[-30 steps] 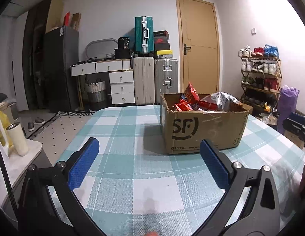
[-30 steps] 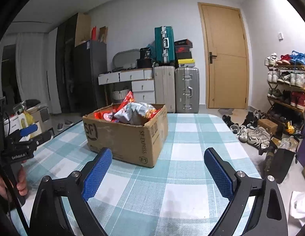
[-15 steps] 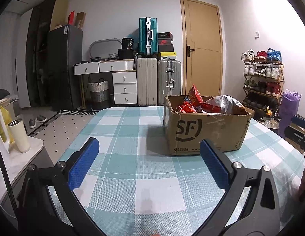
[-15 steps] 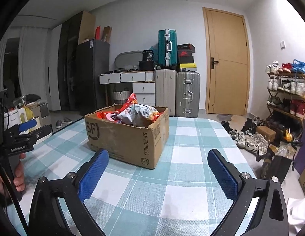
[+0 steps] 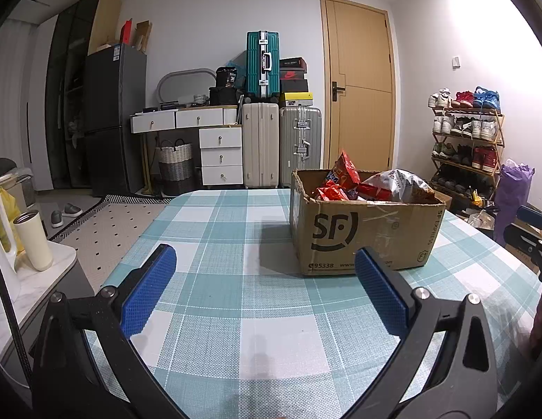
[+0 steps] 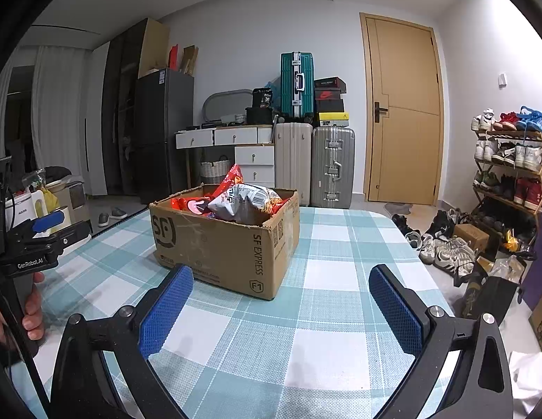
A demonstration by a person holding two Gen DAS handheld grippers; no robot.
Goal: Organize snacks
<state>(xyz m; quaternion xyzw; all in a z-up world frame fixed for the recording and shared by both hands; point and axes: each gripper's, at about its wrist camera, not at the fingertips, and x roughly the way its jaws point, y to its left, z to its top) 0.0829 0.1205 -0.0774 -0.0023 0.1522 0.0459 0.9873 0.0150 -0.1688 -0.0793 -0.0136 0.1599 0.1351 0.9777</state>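
Note:
A brown cardboard box point(image 5: 365, 234) marked SF stands on the checked tablecloth, ahead and to the right in the left wrist view. It is heaped with snack bags point(image 5: 344, 181), red ones and a silver one point(image 6: 243, 200). My left gripper point(image 5: 264, 269) is open over bare cloth, short of the box and apart from it. In the right wrist view the box point(image 6: 225, 241) sits ahead, slightly left. My right gripper point(image 6: 279, 281) is open wide, nothing between its blue pads, just short of the box's near corner.
The table point(image 6: 327, 314) wears a teal and white checked cloth. A hand holds the left gripper at the left edge of the right wrist view. A side counter with a white cup point(image 5: 33, 241) lies left. Shoes point(image 6: 442, 244) litter the floor to the right.
The right gripper's jaws have spread a little wider. Both views tilted slightly, so the box sits lower in the frames; the box itself has not moved.

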